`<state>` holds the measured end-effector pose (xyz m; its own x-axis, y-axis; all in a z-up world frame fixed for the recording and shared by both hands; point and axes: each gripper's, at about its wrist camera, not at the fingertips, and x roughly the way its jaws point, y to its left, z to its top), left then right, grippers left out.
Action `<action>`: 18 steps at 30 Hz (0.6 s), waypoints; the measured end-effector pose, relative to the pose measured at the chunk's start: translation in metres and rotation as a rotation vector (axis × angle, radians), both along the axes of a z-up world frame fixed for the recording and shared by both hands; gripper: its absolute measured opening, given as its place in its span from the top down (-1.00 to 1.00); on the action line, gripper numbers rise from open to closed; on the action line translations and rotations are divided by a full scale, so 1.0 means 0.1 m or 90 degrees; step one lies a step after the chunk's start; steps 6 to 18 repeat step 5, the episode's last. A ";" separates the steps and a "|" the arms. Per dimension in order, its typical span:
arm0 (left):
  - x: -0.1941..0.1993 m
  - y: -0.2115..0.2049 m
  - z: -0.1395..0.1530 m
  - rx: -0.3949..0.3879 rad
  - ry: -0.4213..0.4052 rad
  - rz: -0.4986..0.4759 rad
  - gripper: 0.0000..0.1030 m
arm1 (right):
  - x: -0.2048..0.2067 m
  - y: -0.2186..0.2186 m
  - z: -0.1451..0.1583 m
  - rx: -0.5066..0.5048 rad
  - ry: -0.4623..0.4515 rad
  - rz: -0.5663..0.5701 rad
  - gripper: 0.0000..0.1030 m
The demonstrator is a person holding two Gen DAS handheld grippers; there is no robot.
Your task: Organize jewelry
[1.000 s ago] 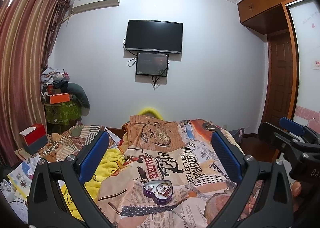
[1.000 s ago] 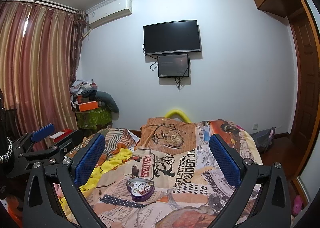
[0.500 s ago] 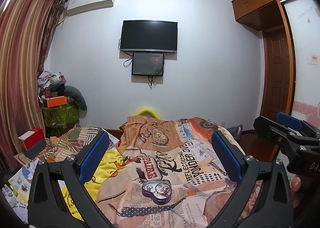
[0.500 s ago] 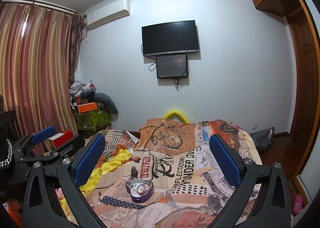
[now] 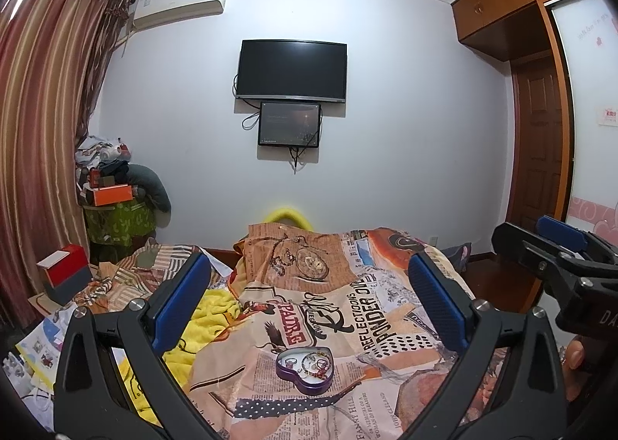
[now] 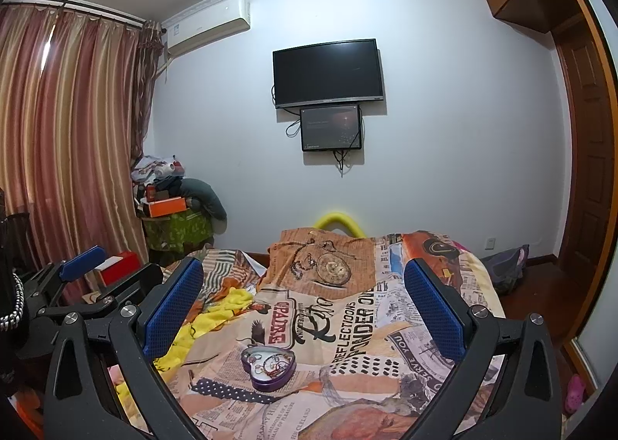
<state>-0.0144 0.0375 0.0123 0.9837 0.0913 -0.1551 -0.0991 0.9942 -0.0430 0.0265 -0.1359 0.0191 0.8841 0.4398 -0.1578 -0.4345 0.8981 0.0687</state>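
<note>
- Far left of both views, a striped curtain (image 5: 42, 131) hangs to the floor; an air conditioner (image 5: 181, 4) sits on the wall at upper left.
- At lower left in the left view, a red box (image 5: 65, 278) stands beside a pile topped by an orange box (image 5: 114, 195).
- The left gripper (image 5: 305, 308) fills the bottom of its own view, blue pads spread wide, nothing between them; in the right view it shows at the left edge (image 6: 96, 270).
- A purple heart tin (image 5: 305, 364) lies open on the printed bedspread (image 5: 347, 305), low centre in the left view, jewelry (image 5: 313, 359) tangled inside it. In the right view the tin (image 6: 269, 368) sits low and left of centre.
- A yellow blanket (image 5: 208, 312) lies bunched just left of the tin.
- A TV (image 5: 291, 69) hangs centre on the wall, a small screen (image 5: 289, 124) just under it.
- The right gripper (image 6: 303, 308) is spread wide and empty too; it pokes in at the left view's right edge (image 5: 552, 247).
- A wooden door (image 6: 591, 139) stands at far right.
</note>
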 end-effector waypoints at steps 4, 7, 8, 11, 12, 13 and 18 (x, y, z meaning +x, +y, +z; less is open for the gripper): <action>0.00 0.00 -0.01 0.000 0.000 0.000 -0.99 | 0.00 0.02 -0.01 -0.001 0.002 0.002 -1.00; 0.00 0.00 -0.01 0.000 0.000 0.000 -0.99 | 0.00 0.02 -0.01 -0.002 0.003 0.002 -1.00; 0.00 0.00 -0.01 0.000 0.000 0.000 -0.99 | 0.00 0.02 -0.01 -0.002 0.003 0.002 -1.00; 0.00 0.00 -0.01 0.000 0.000 0.000 -0.99 | 0.00 0.02 -0.01 -0.002 0.003 0.002 -1.00; 0.00 0.00 -0.01 0.000 0.000 0.000 -0.99 | 0.00 0.02 -0.01 -0.002 0.003 0.002 -1.00; 0.00 0.00 -0.01 0.000 0.000 0.000 -0.99 | 0.00 0.02 -0.01 -0.002 0.003 0.002 -1.00; 0.00 0.00 -0.01 0.000 0.000 0.000 -0.99 | 0.00 0.02 -0.01 -0.002 0.003 0.002 -1.00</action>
